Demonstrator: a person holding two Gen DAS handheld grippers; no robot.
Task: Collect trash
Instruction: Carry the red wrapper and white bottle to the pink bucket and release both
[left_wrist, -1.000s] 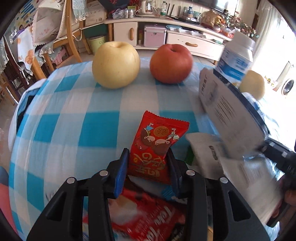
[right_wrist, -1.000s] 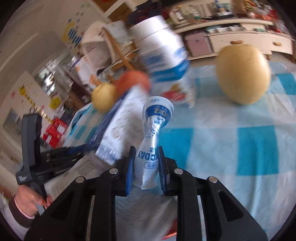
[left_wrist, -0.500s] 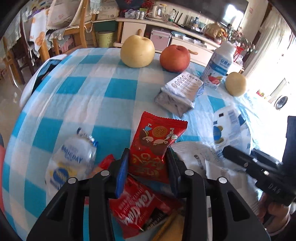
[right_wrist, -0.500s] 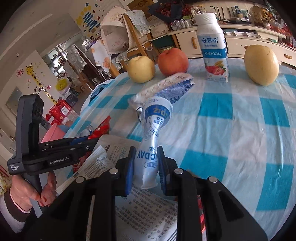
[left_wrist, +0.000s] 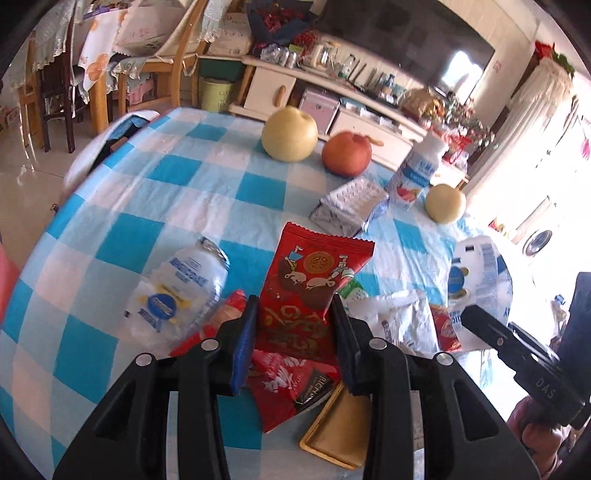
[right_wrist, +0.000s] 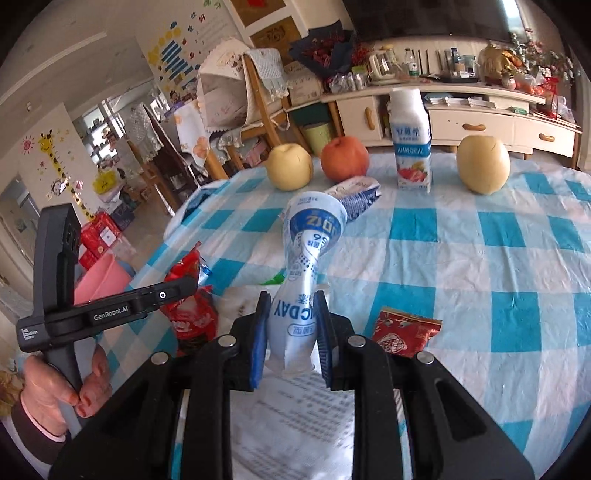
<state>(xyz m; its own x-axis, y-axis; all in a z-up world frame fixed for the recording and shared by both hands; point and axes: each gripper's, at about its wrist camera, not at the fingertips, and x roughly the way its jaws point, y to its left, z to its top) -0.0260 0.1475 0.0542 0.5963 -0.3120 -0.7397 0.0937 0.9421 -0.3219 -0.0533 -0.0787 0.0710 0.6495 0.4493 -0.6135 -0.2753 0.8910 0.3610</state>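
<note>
The left gripper (left_wrist: 293, 325) was clenched on a red snack wrapper (left_wrist: 314, 284), its blue pads pressing the lower part of the packet while the upper part stood up above the fingers. The right gripper (right_wrist: 290, 332) gripped a crumpled white-and-blue plastic pouch (right_wrist: 308, 254), pinched near its lower end with the wider top flaring upward.

Both were held above a table covered by a blue-and-white checked cloth (left_wrist: 147, 206). In the left wrist view, a flattened clear bottle with a blue label (left_wrist: 181, 288) lay on the cloth just left of the gripper. More red wrappers (left_wrist: 288, 384) and a tan flat packet (left_wrist: 340, 432) lay below the fingers. A crumpled white bag (left_wrist: 402, 314) lay to the right, and a folded printed carton (left_wrist: 351, 205) sat farther off, near the middle of the table.

At the far side stood a yellow pear (left_wrist: 290, 134), a red apple (left_wrist: 346, 154), an upright yogurt bottle (left_wrist: 415, 177) and a second pear (left_wrist: 445, 203), in a rough row from left to right.

In the right wrist view, a small red wrapper (right_wrist: 404, 330) lay on the cloth just right of the fingers, and a printed paper sheet (right_wrist: 295, 413) lay beneath the gripper. A person's hand (right_wrist: 62, 387) held the left gripper's handle at the left edge, beyond which a pink bin (right_wrist: 105, 278) stood on the floor.
</note>
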